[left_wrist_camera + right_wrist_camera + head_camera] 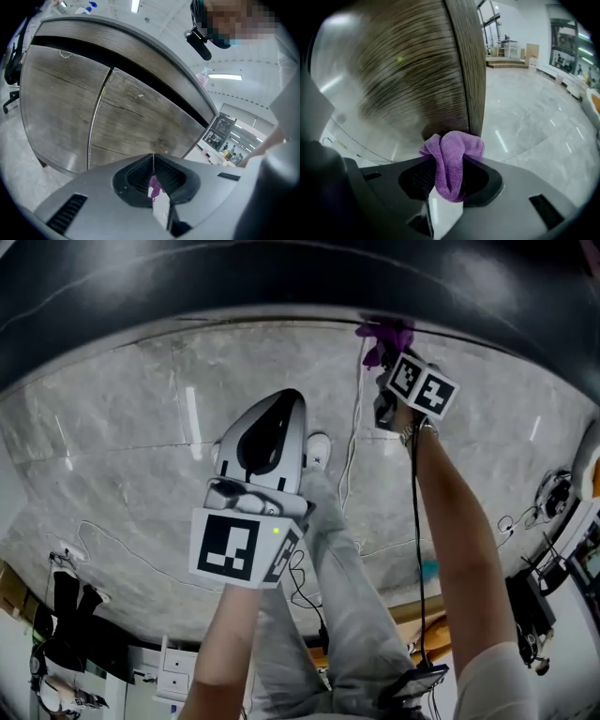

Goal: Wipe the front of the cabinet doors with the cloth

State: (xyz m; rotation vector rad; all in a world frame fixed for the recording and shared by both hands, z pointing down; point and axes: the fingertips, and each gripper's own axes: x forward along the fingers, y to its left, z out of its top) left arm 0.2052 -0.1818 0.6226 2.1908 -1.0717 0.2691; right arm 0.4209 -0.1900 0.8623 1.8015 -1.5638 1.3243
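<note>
Right hand-held gripper (450,158) clamps cloth (451,146), contact with cabinet door (417,70) hidden; left hand-held gripper (153,157) closed.

Right gripper view. The right gripper (449,163) has both dark jaws closed on a purple cloth (451,154), which is folded into a thick wad; its lower end hangs down between the jaws and its bunched top bulges out above them. The top of the cloth touches the grey-brown wood-grain cabinet door (408,61), close to the door's edge. To the right of that edge lies a pale, glossy marble floor (534,122) with streaks of reflected light.
</note>
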